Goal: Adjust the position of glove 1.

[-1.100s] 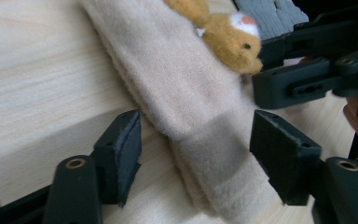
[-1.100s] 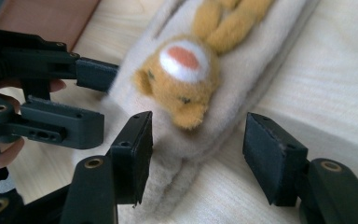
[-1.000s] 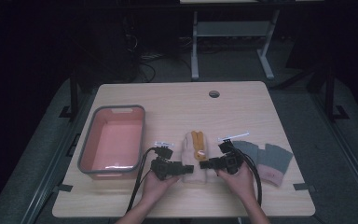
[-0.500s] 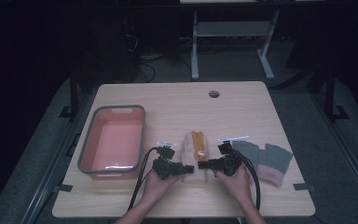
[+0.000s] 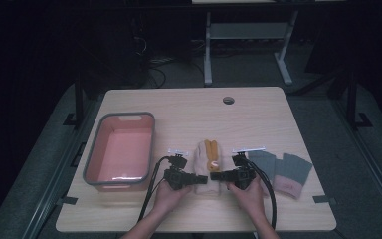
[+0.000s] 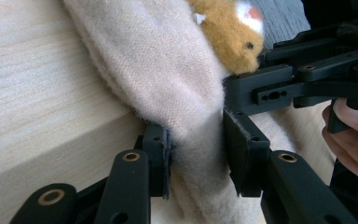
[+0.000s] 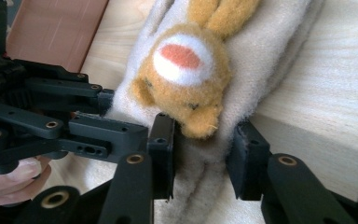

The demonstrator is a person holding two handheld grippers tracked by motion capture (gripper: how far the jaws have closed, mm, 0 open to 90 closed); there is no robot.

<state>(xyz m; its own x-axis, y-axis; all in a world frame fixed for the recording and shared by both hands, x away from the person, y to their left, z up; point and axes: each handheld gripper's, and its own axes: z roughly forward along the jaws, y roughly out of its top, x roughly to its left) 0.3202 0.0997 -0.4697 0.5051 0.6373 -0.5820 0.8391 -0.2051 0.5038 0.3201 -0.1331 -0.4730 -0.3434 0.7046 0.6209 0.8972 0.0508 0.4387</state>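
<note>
A cream fleece sock with an orange plush animal face sewn on it (image 5: 208, 163) lies flat near the middle of the front half of the pale wooden table (image 5: 189, 109). Its long axis runs front to back — one end towards the person, the orange plush ears pointing away to the far edge.

Both grippers meet at its near end. The left gripper (image 6: 196, 158) comes in from the sock's left, and its jaws have just been closing: the near pad presses the fleece and the fabric bunches up between the two, so it clamps the sock's left edge. The right gripper (image 7: 205, 156) comes in from the opposite side, its jaws also just closing, with a fold of cream fabric pinched between the pads right under the plush face. The two grippers almost touch tip to tip over the sock.

Left of the sock sits a grey-rimmed pink plastic tub (image 5: 121, 149) — well apart from it. To the right, just beyond the right hand (image 5: 248, 191), lie two grey socks (image 5: 283, 169), one with a pink cuff.
</note>
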